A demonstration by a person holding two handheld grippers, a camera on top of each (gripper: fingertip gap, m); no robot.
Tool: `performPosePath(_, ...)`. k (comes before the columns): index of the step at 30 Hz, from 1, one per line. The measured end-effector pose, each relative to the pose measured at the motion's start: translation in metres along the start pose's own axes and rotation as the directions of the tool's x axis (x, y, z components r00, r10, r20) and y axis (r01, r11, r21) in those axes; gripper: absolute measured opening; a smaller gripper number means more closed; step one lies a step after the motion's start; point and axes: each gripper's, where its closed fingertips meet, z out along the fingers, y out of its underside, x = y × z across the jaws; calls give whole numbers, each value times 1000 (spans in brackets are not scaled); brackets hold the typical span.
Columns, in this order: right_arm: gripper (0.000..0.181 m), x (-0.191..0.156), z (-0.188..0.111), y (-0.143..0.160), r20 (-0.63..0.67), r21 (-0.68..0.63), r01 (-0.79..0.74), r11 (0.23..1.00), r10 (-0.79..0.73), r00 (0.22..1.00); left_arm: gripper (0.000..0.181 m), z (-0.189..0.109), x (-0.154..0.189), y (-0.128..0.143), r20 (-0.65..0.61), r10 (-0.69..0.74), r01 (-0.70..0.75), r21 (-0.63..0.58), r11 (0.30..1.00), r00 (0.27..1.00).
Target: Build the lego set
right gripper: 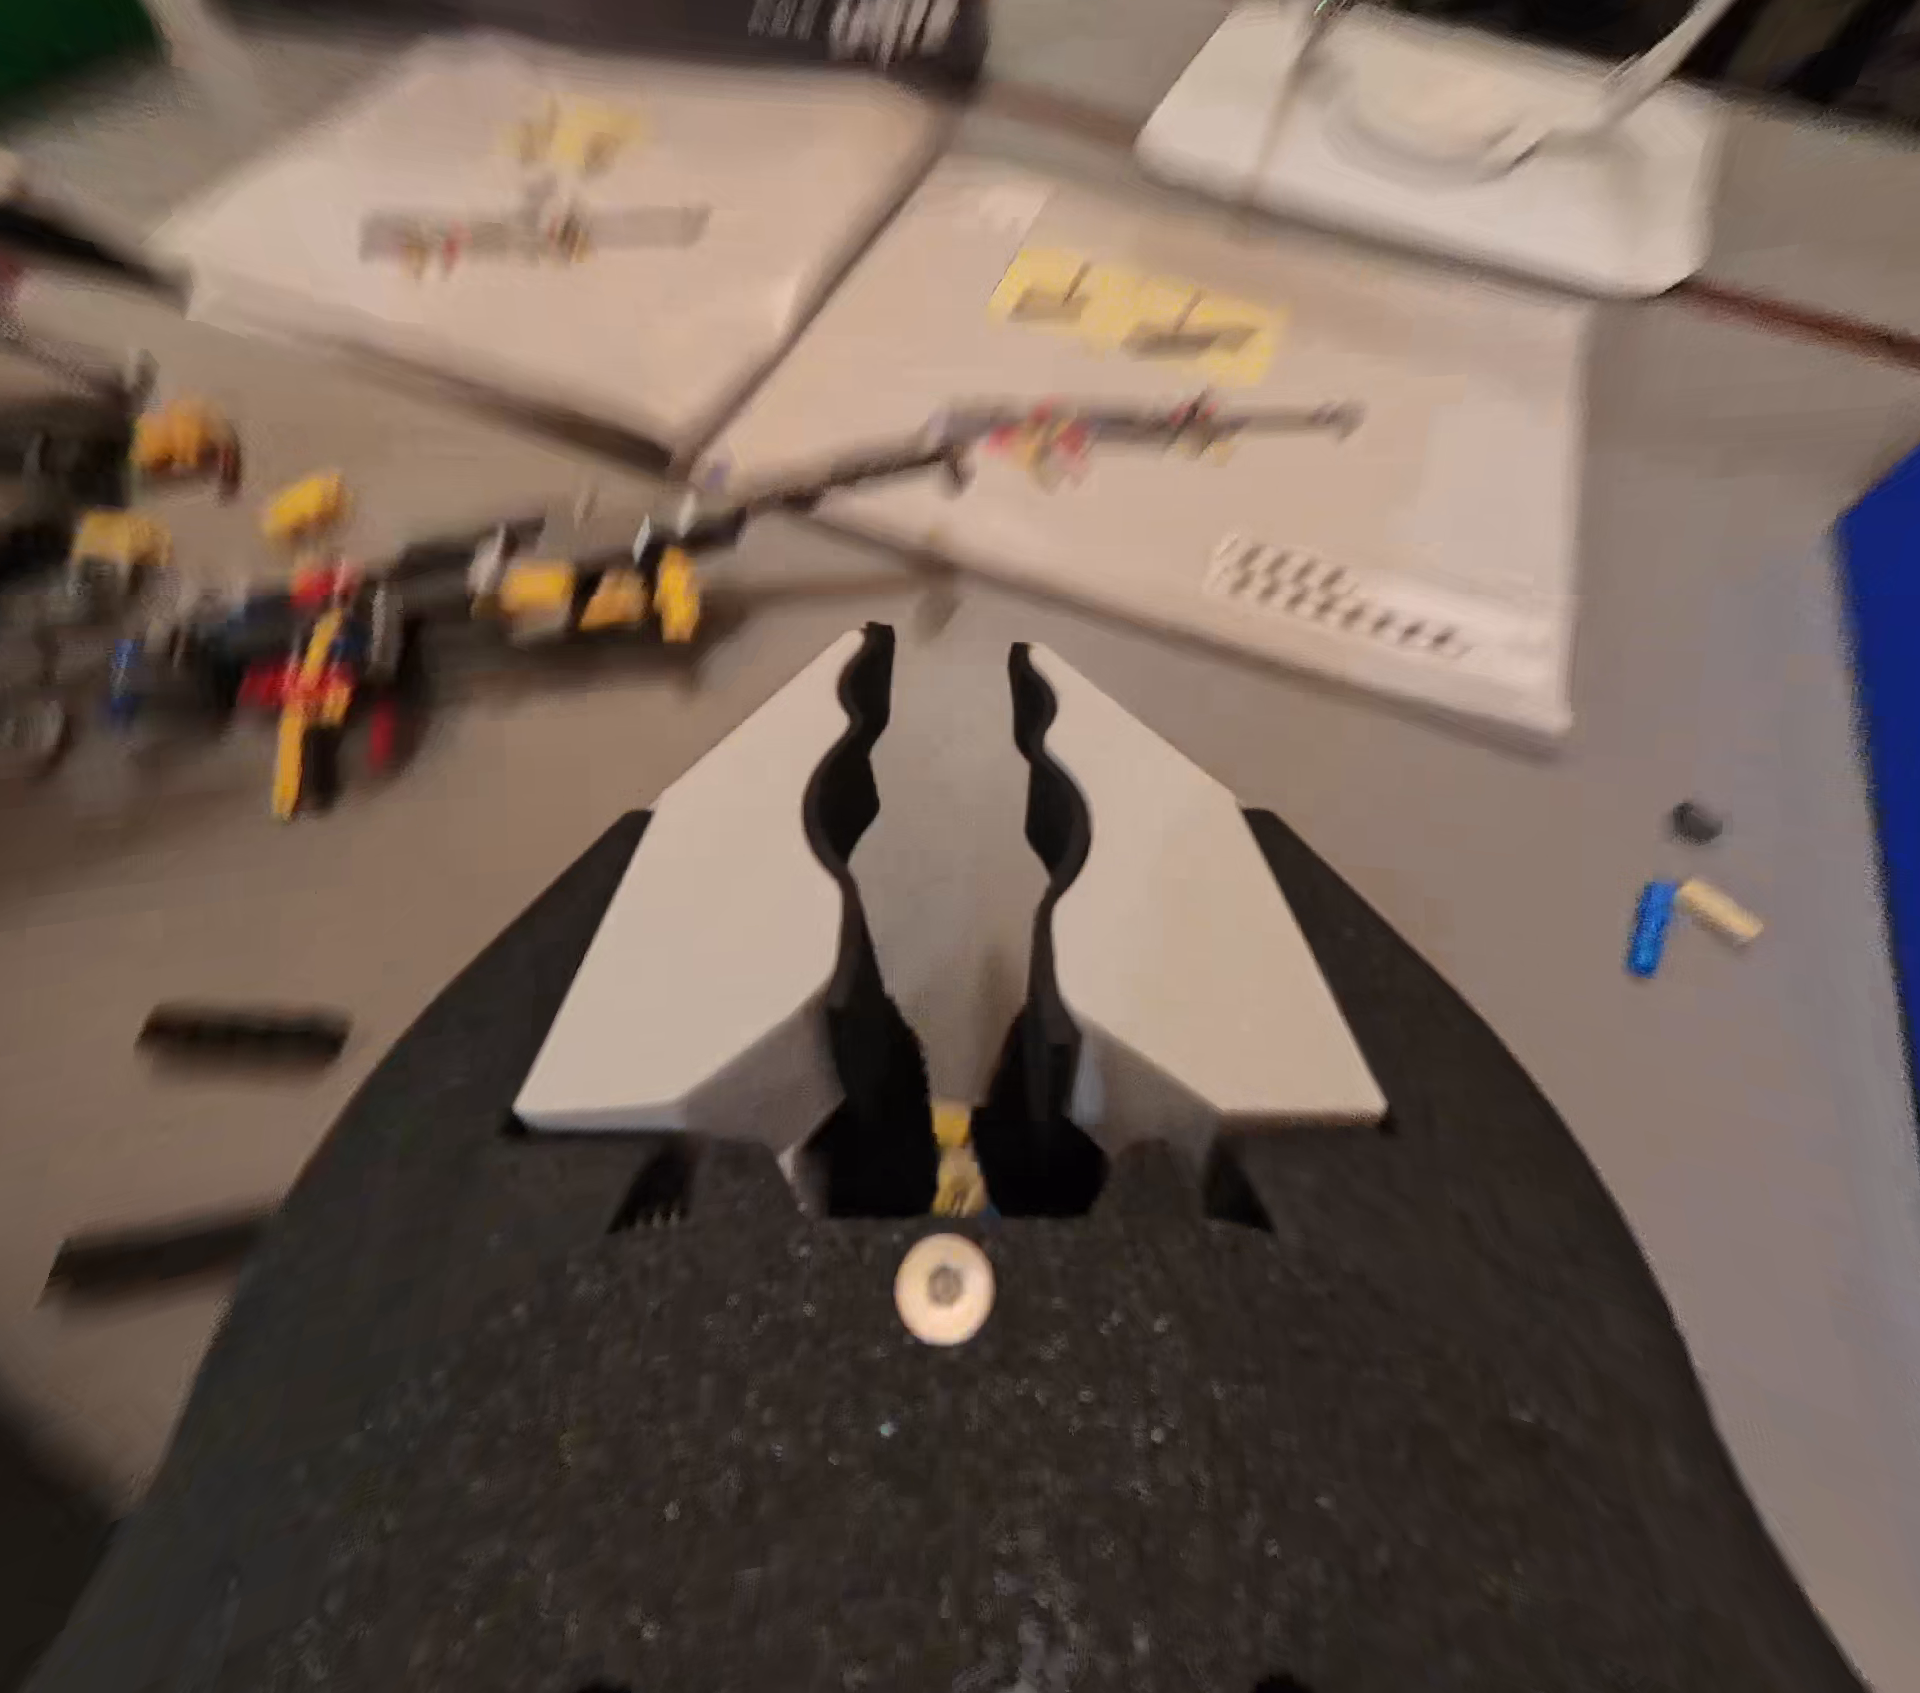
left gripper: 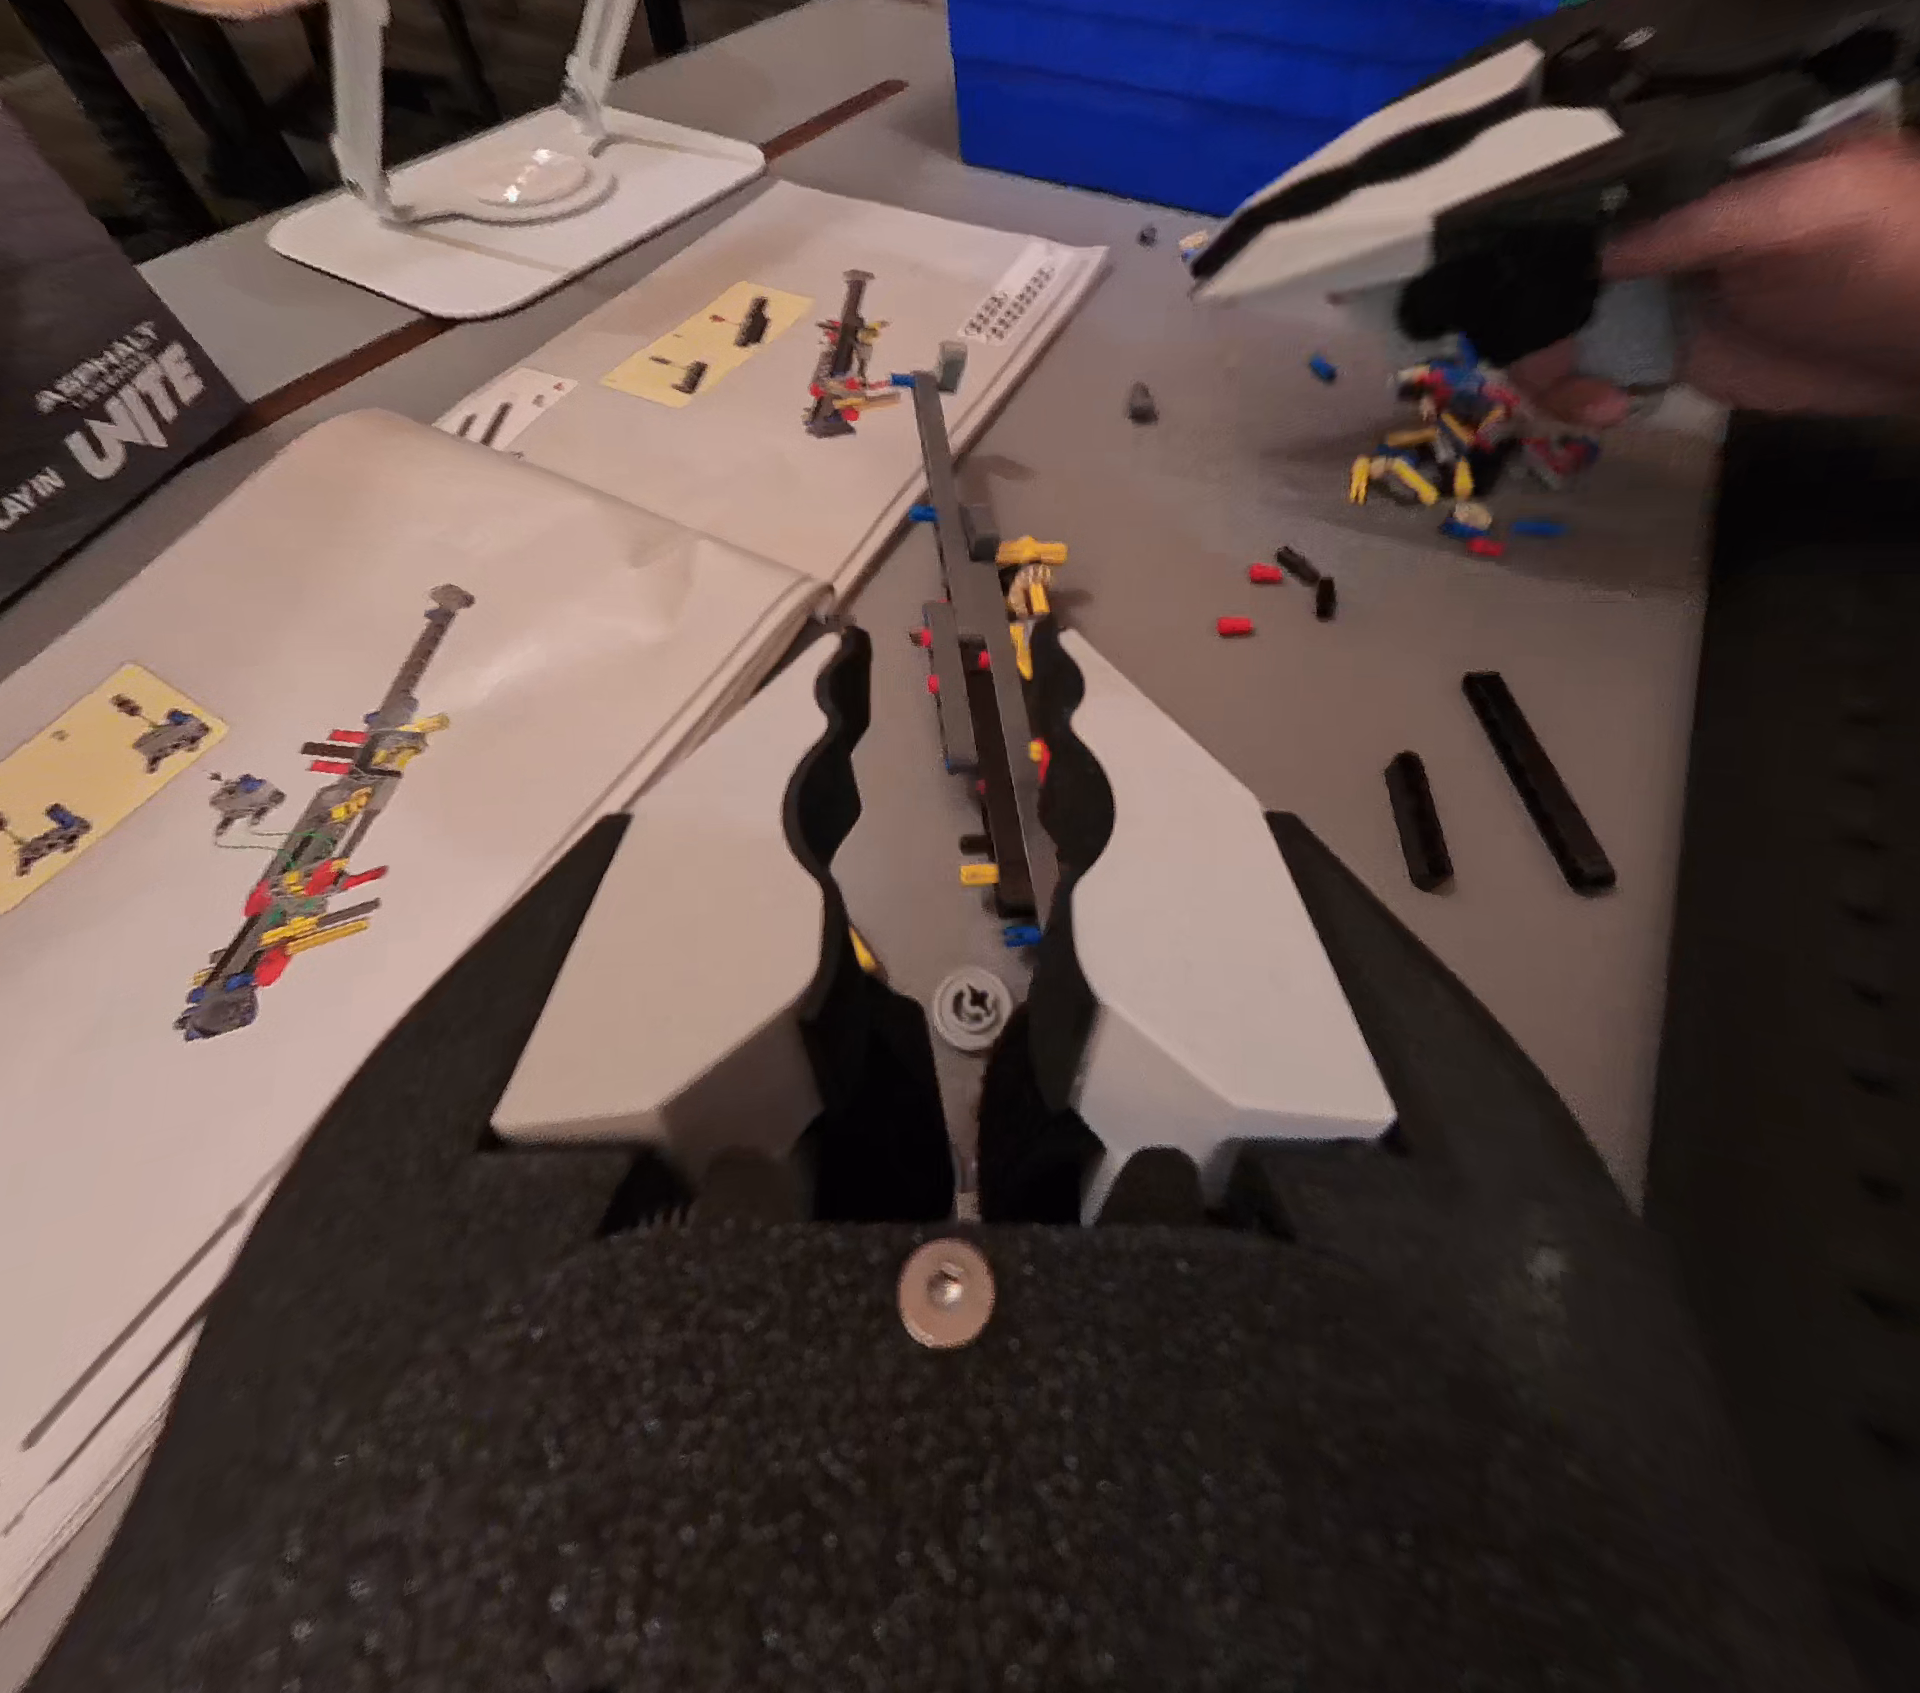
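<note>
Left wrist view shows your left gripper with fingers parted around the long grey lego assembly on the surface, possibly gripping it; I cannot tell. Your right gripper is open, empty. Much remains: the loose piece pile and black beams are unfitted. The instruction booklet crowds the assembly.
</note>
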Motion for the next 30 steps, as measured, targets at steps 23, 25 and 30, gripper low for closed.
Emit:
performPosePath(23,25,-147,-37,60,764,16,473,881,-316,562,25,0,8,-17,49,97,-101,68,993,994)
performPosePath(25,24,-156,-33,68,760,24,540,841,-366,537,24,-2,19,-22,10,111,-112,104,988,994)
performPosePath(30,22,-157,-26,82,747,-14,635,772,-414,520,16,-11,35,-36,-34,180,-169,209,963,983)
